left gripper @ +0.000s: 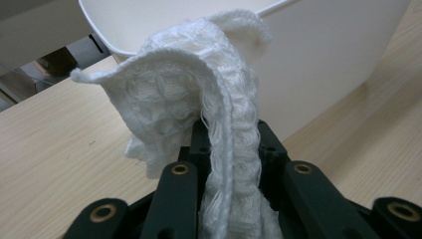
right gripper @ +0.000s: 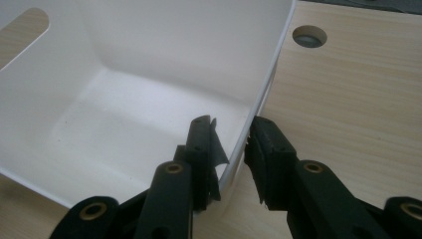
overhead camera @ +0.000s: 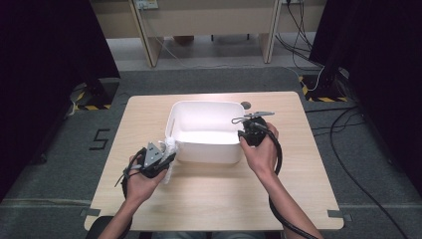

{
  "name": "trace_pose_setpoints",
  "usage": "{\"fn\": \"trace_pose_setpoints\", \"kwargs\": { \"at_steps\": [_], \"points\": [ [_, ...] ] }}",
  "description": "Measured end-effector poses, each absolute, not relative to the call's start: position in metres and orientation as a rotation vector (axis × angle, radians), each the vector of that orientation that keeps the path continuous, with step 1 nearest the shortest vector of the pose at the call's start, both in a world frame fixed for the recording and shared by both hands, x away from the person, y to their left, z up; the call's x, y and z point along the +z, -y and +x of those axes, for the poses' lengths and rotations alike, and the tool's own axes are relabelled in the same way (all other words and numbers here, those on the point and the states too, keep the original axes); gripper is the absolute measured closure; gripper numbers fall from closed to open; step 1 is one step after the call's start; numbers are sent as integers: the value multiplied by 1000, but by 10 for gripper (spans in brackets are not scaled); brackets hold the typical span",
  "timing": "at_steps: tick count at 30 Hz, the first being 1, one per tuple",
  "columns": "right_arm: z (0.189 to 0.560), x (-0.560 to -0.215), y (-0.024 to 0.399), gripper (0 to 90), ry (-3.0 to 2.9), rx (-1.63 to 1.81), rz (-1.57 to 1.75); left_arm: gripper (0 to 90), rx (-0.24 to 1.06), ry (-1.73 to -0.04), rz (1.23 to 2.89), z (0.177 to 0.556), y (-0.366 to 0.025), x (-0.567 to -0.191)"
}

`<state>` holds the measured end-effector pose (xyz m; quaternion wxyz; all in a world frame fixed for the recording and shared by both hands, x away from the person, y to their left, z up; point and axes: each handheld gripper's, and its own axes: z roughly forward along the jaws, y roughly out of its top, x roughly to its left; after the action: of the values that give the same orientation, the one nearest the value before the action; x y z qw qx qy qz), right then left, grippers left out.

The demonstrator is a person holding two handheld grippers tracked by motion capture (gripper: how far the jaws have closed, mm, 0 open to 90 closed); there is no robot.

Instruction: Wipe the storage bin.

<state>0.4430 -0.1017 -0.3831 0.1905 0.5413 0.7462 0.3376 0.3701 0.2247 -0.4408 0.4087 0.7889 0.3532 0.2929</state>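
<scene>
A white plastic bin [overhead camera: 209, 152] stands in the middle of the wooden table [overhead camera: 293, 164]. My left gripper [overhead camera: 166, 159] is at the bin's near left corner, shut on a white knitted cloth [overhead camera: 170, 172] that hangs down beside the bin wall. In the left gripper view the cloth [left gripper: 174, 99] bunches up out of the jaws [left gripper: 229, 134] in front of the bin [left gripper: 323, 59]. My right gripper [overhead camera: 246, 135] straddles the bin's right wall near the front corner. In the right gripper view the wall [right gripper: 268, 74] runs between the jaws [right gripper: 234, 124], with a gap at the inner jaw. The bin's inside is bare.
A round cable hole [overhead camera: 245, 105] sits in the table just behind the bin's right corner [right gripper: 309, 36]. Beyond the table are grey carpet with a taped "5" [overhead camera: 100, 138], black cables [overhead camera: 348, 124] at the right and desk legs [overhead camera: 149, 45] at the back.
</scene>
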Motion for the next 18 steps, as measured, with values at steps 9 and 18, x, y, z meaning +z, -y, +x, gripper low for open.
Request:
{"fn": "trace_pose_setpoints", "kwargs": {
  "at_steps": [9, 18],
  "points": [
    [444, -383, 102, 718, -2107, 947, 1498, 754, 723, -889, 1994, 376, -221, -445],
    [444, -383, 102, 718, -2113, 947, 1490, 754, 726, -885, 1995, 377, -220, -447]
  ]
}}
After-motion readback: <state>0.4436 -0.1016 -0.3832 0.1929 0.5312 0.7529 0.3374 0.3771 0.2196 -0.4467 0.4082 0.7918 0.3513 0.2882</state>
